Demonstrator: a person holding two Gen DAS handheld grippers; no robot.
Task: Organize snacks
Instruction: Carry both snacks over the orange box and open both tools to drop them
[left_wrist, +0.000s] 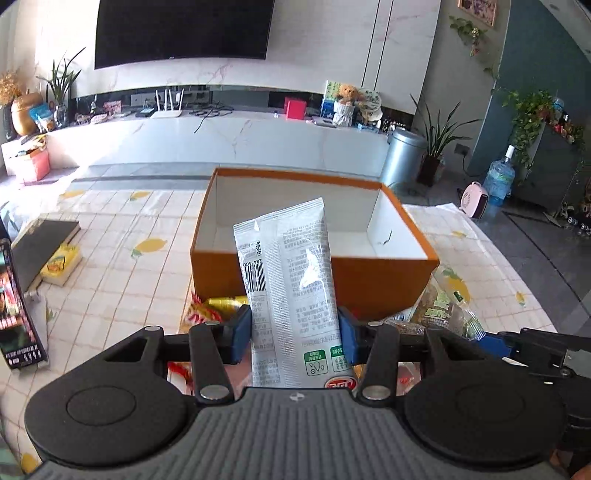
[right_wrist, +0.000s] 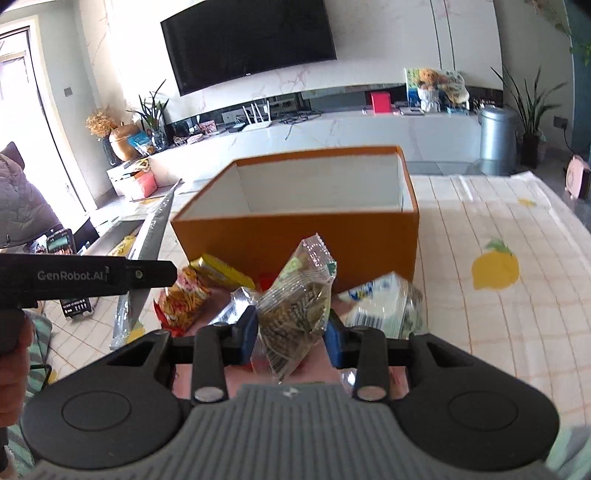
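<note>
My left gripper (left_wrist: 294, 334) is shut on a tall silver-white snack packet (left_wrist: 290, 288) that stands upright between the blue pads, in front of the orange box (left_wrist: 258, 266) with a bare white inside. My right gripper (right_wrist: 291, 334) is shut on a clear crinkly packet of brown-green snack (right_wrist: 295, 299), lifted above the pile before the orange box (right_wrist: 236, 238). On the table below lie an orange chips bag (right_wrist: 184, 299), a yellow packet (right_wrist: 218, 271) and a white-blue bag (right_wrist: 384, 302). The left gripper's black body (right_wrist: 85, 278) shows at the left of the right wrist view.
A lemon-print tablecloth (left_wrist: 129, 236) covers the table. A dark book on a yellow box (left_wrist: 61, 262) and a dark carton (left_wrist: 18, 306) lie at the left. More packets (left_wrist: 439, 302) sit to the right of the box. A person's hand (right_wrist: 14, 354) holds the left gripper.
</note>
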